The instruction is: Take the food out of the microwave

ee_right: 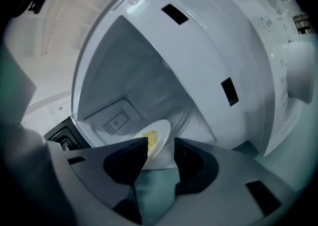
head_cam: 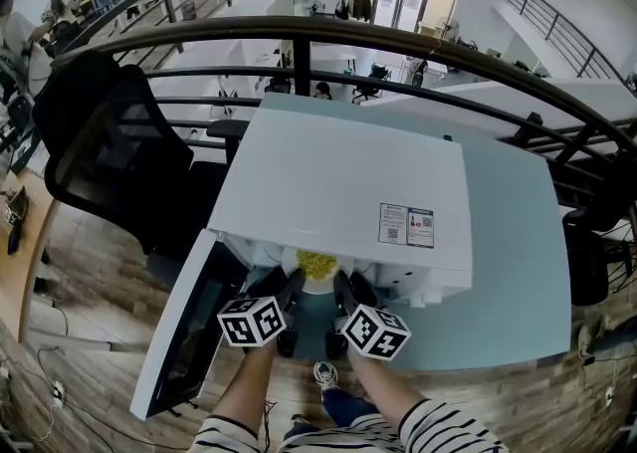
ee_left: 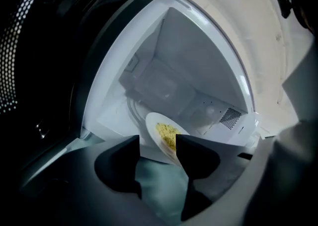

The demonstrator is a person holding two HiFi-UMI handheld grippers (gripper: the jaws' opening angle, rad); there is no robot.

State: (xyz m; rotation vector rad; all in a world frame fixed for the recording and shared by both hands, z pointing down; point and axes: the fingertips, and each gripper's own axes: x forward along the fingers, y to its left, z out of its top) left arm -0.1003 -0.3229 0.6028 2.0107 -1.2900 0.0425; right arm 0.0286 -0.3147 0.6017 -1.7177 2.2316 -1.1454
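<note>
A small white plate (head_cam: pixel 318 285) of yellow food (head_cam: pixel 317 264) hangs at the mouth of the white microwave (head_cam: pixel 338 187), forward of the glass turntable (ee_left: pixel 133 107). My left gripper (head_cam: pixel 291 314) grips its left rim and my right gripper (head_cam: pixel 338 317) its right rim. In the left gripper view the plate (ee_left: pixel 158 131) spans the gap at the tips of the left gripper (ee_left: pixel 158 145), and its near edge goes behind one jaw. The right gripper view shows the plate (ee_right: pixel 160 133) wedged the same way in the right gripper (ee_right: pixel 161 145). Teal table shows under both.
The microwave door (head_cam: pixel 184 327) hangs open to the left, close beside my left arm. The microwave stands on a pale teal table (head_cam: pixel 508 272). A black office chair (head_cam: pixel 109 152) sits at the left, and a dark railing (head_cam: pixel 418 48) runs behind.
</note>
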